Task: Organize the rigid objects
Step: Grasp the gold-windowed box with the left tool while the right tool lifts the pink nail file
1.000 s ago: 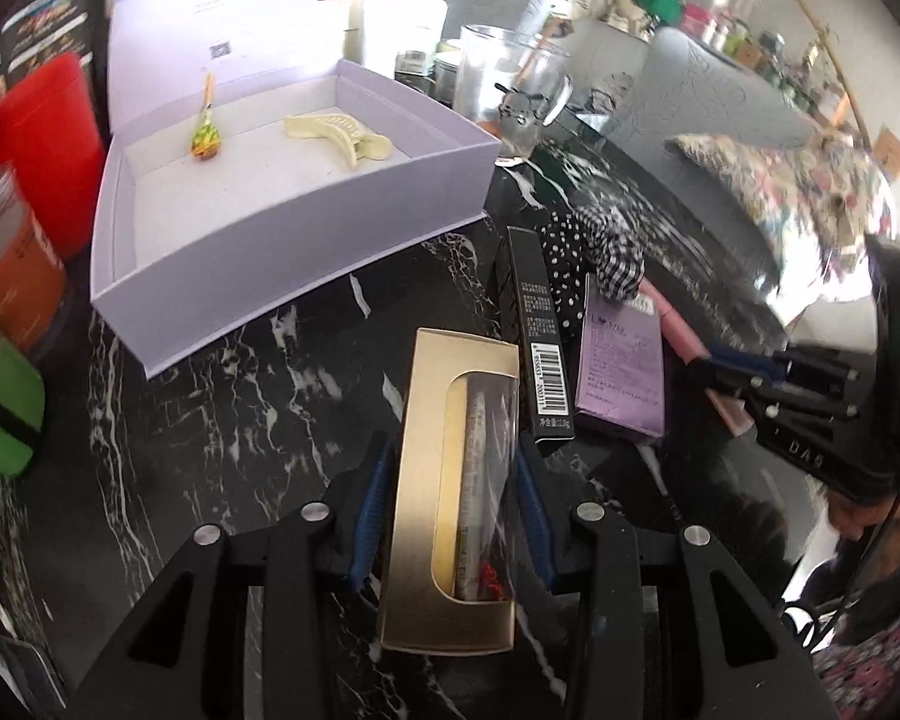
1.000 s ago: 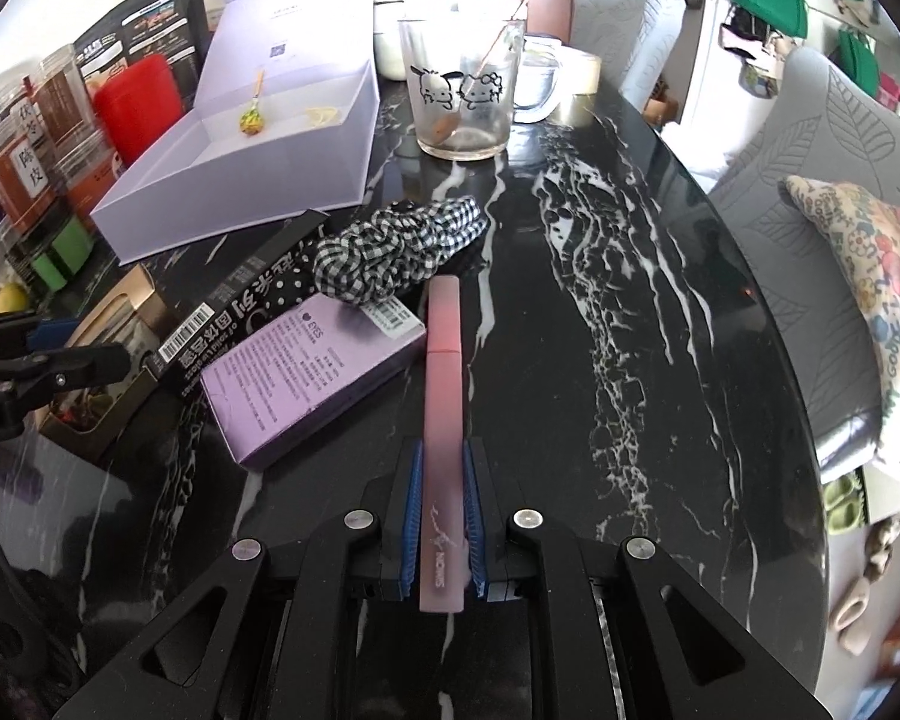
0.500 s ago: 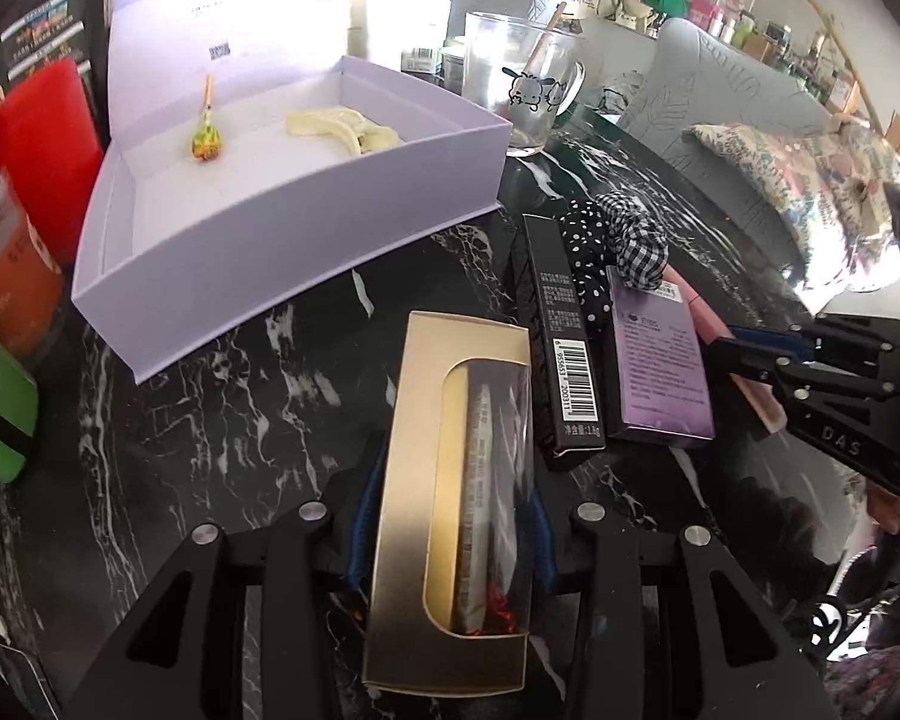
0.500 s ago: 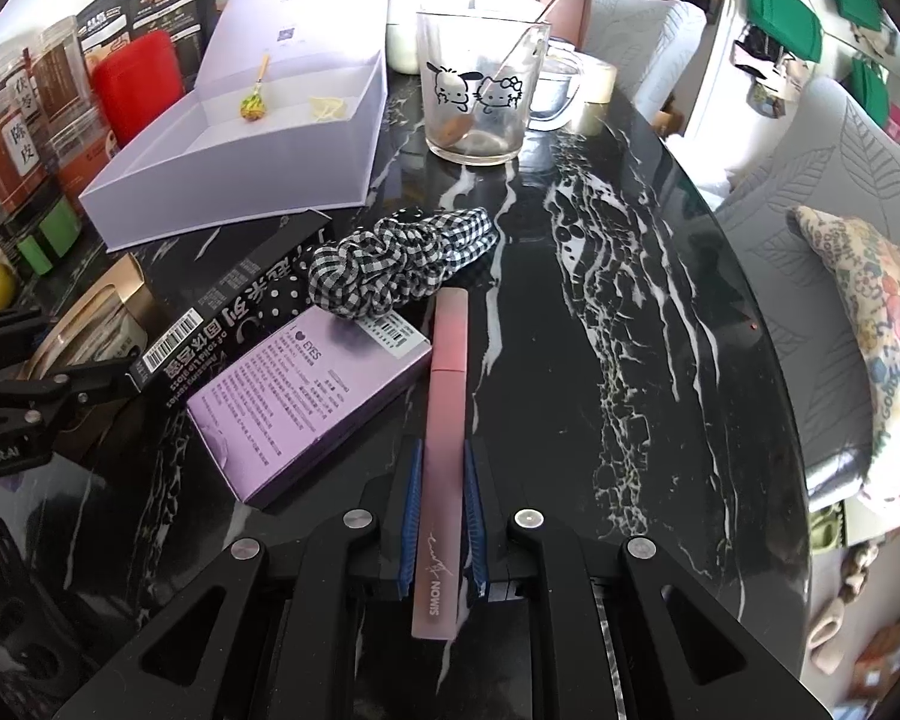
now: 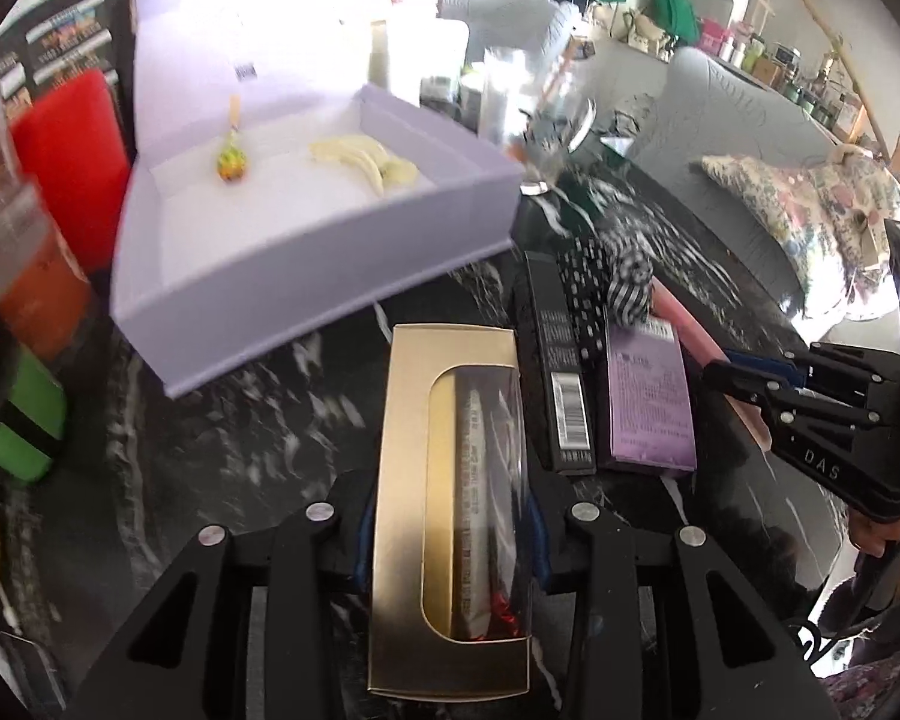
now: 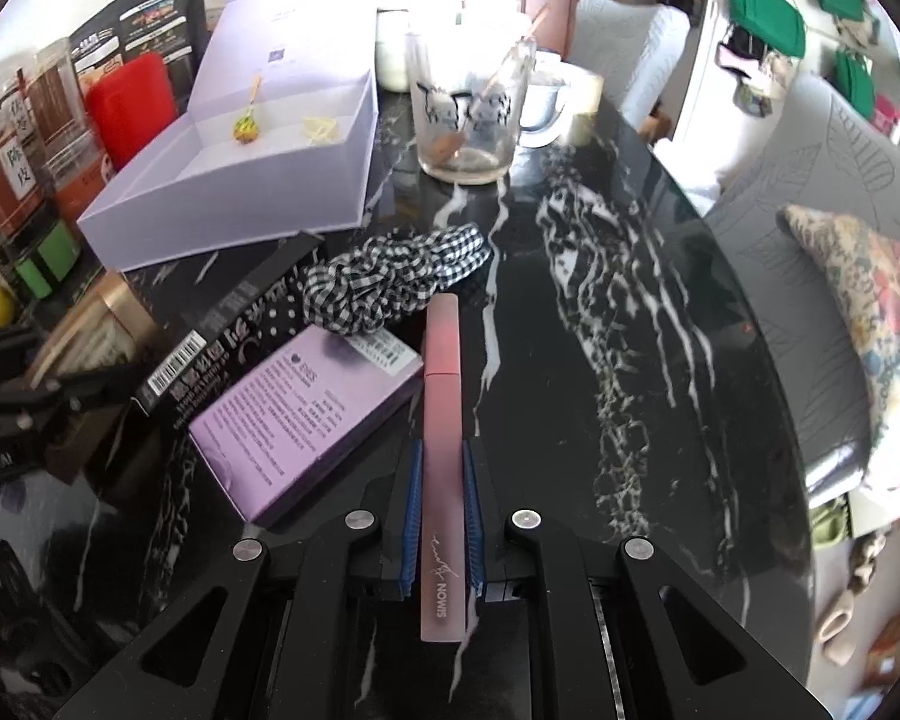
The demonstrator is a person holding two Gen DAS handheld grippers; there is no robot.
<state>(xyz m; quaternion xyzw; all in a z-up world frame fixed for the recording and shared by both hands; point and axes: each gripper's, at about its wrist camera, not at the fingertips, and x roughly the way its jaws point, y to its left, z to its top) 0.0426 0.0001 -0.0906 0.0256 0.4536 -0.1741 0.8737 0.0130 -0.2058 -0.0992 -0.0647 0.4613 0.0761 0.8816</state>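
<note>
Gold box (image 5: 450, 510) lifted; left claw (image 5: 450, 546) clamps it.

A round black tabletop (image 6: 630, 312) veined in white is shown under strong daylight. Grey chairs (image 6: 630, 42) are placed around it, one bearing a floral cushion (image 6: 870, 312). Green bags (image 6: 762, 12) are hung on the white wall at the right.

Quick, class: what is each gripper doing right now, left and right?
Left gripper: jaws just closing, shut on the gold box.
Right gripper: shut on the pink tube.
</note>
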